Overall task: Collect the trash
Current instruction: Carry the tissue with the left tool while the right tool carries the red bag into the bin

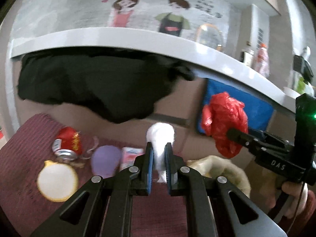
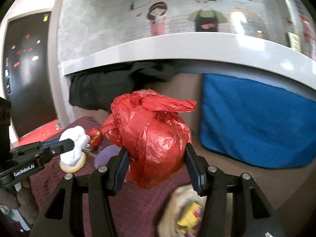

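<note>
The big grey counter (image 1: 110, 34) runs across the top, with a wall of cartoon drawings (image 2: 158, 17) behind it; a black cloth (image 1: 88, 86) hangs under the counter's front edge, and a blue cloth (image 2: 256, 122) hangs from that edge further to the right; below them lies a dark red mat (image 1: 25, 152) that carries the trash.

My right gripper (image 2: 156, 164) has its two fingers (image 2: 120, 167) wide apart, pressed on both sides of a knotted red plastic bag (image 2: 156, 138); I hold the bag up above the mat, in front of the blue cloth; my right hand (image 1: 294, 197) shows at the right edge of the left view.

My left gripper (image 1: 159, 164) has its fingers (image 1: 149, 165) nearly together, clamped on a crumpled white tissue (image 1: 161, 138); the tissue sticks out past the tips, up off the mat.

On the mat near its far edge lies a crushed red can (image 1: 68, 144) on its side; near the can sits a round white lid with a yellow rim (image 1: 57, 181); right of the lid lies a purple piece (image 1: 105, 160), and beside that a small pink and white pack (image 1: 130, 156); by the mat's right edge there is a fluffy tan thing (image 2: 177, 213) with something yellow (image 2: 189, 215) in it, too blurry for me to tell more.
</note>
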`<state>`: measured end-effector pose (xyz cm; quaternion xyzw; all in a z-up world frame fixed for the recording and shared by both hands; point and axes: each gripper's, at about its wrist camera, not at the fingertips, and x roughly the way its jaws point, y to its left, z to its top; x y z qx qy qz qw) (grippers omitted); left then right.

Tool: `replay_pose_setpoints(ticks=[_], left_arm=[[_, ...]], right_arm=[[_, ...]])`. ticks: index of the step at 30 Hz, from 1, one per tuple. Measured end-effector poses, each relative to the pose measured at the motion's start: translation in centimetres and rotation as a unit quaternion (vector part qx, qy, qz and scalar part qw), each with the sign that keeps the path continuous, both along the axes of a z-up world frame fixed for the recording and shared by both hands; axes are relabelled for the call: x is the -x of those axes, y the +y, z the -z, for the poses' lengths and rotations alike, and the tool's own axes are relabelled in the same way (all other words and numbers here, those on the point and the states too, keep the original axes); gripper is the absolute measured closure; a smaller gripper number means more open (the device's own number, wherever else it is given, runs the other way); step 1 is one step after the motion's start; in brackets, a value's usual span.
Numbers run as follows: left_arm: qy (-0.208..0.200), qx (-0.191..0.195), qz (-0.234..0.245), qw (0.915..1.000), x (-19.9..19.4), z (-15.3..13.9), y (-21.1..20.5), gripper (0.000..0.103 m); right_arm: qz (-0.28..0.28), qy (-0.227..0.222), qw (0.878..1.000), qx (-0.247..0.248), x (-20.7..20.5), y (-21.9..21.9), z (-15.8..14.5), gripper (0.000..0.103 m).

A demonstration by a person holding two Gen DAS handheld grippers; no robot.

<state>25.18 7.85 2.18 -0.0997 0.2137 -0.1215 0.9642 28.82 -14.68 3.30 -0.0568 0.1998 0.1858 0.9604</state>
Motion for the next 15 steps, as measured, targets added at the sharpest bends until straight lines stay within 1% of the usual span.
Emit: replay_pose_setpoints(ticks=[2, 7, 11, 15], left_arm=[[-0.002, -0.002, 0.019, 0.9998, -0.2, -0.3, -2.1, 0.092], [0.0, -0.01, 0.054, 0.9985, -0.3, -0.6, -5.8, 0.092], [0.001, -0.016, 0.065, 0.9977, -0.1, -0.5, -7.8, 0.092], [0.003, -0.02, 0.063, 0.9978, 0.2, -0.1, -9.1, 0.092]], right_arm=[[0.017, -0.008, 1.0, 0.004, 0.5, -1.1, -0.1, 0.053], [0.057, -0.026, 0.998, 0.015, 1.8, -4.6, -0.4, 0.053], [0.079, -0.032, 0.996, 0.025, 2.7, -6.9, -0.6, 0.053], [0.089, -0.03, 0.995, 0.028, 3.5, -8.7, -0.3, 0.053]])
